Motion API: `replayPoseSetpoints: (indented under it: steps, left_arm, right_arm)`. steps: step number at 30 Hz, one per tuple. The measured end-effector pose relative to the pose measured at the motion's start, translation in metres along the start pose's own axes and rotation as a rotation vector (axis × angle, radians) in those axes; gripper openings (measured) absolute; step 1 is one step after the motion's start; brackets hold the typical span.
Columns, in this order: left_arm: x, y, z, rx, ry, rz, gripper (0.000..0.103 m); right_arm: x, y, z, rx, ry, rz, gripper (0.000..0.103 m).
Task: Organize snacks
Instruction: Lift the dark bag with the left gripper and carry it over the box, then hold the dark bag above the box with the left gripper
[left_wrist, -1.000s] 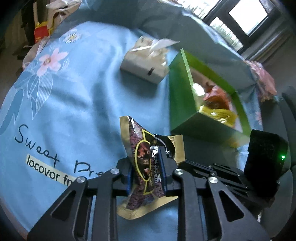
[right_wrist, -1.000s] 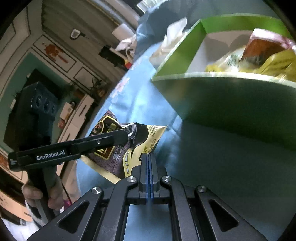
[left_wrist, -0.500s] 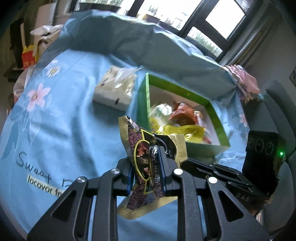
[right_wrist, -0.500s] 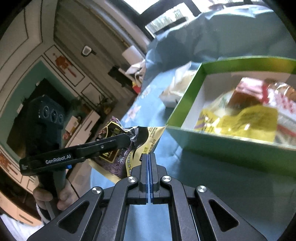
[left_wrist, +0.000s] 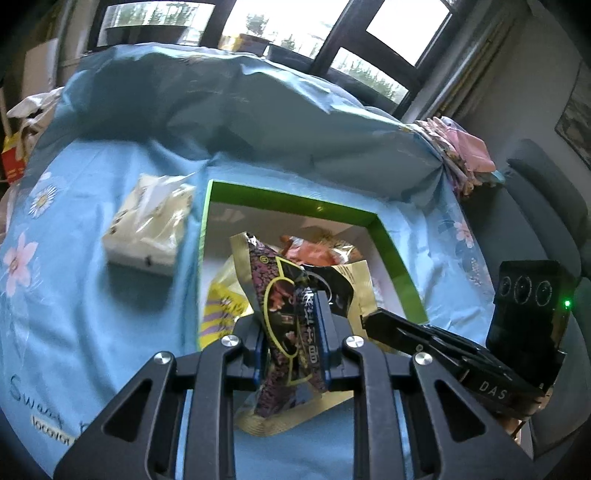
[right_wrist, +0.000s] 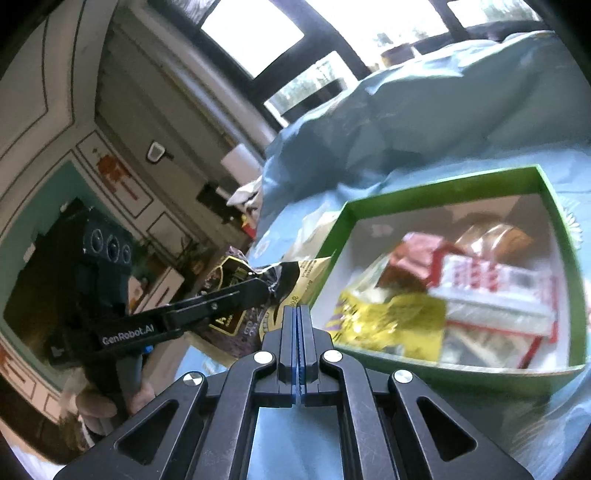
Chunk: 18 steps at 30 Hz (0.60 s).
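Note:
My left gripper (left_wrist: 291, 328) is shut on a dark purple and gold snack bag (left_wrist: 284, 306) and holds it up in front of the near-left corner of the green box (left_wrist: 295, 203). The box holds a yellow packet (right_wrist: 391, 321), an orange-red packet (right_wrist: 413, 262) and a red and white pack (right_wrist: 498, 291). My right gripper (right_wrist: 298, 321) is shut and empty, just before the box's near wall (right_wrist: 461, 373). The held bag also shows in the right wrist view (right_wrist: 236, 317), left of the box.
A white tissue pack (left_wrist: 147, 229) lies on the light blue flowered cloth (left_wrist: 92, 314) left of the box. The cloth rises in a fold behind the box (left_wrist: 258, 118). A pink cloth bundle (left_wrist: 461, 151) lies at the far right. Windows are behind.
Both grippers have risen and tilted up, so the box's inside shows. My left gripper has carried the snack bag towards the box. The right gripper stays shut.

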<state>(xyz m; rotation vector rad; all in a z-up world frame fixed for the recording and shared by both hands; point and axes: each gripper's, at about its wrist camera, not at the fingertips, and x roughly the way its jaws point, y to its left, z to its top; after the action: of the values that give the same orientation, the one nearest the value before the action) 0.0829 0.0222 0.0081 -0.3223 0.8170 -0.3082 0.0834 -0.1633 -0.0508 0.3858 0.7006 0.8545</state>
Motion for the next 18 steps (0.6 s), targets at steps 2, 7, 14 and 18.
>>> replayPoseSetpoints:
  steps: [2, 7, 14, 18]
  left_arm:
    - [0.006, -0.004, 0.005, 0.007, -0.001, -0.012, 0.020]
    - [0.025, -0.012, 0.015, 0.014, 0.002, -0.032, 0.020]
    - [0.042, -0.017, 0.023, 0.015, 0.007, -0.038, 0.019]
    - [0.048, -0.017, 0.026, 0.015, 0.016, -0.037, 0.019]
  right_arm:
    - [-0.004, -0.006, 0.004, 0.008, -0.013, -0.012, 0.002]
    - [-0.008, -0.019, 0.014, 0.021, -0.031, -0.046, 0.002]
    - [-0.006, -0.031, 0.022, 0.031, -0.033, -0.078, 0.002]
    - [-0.004, -0.037, 0.024, 0.038, -0.028, -0.086, 0.002]
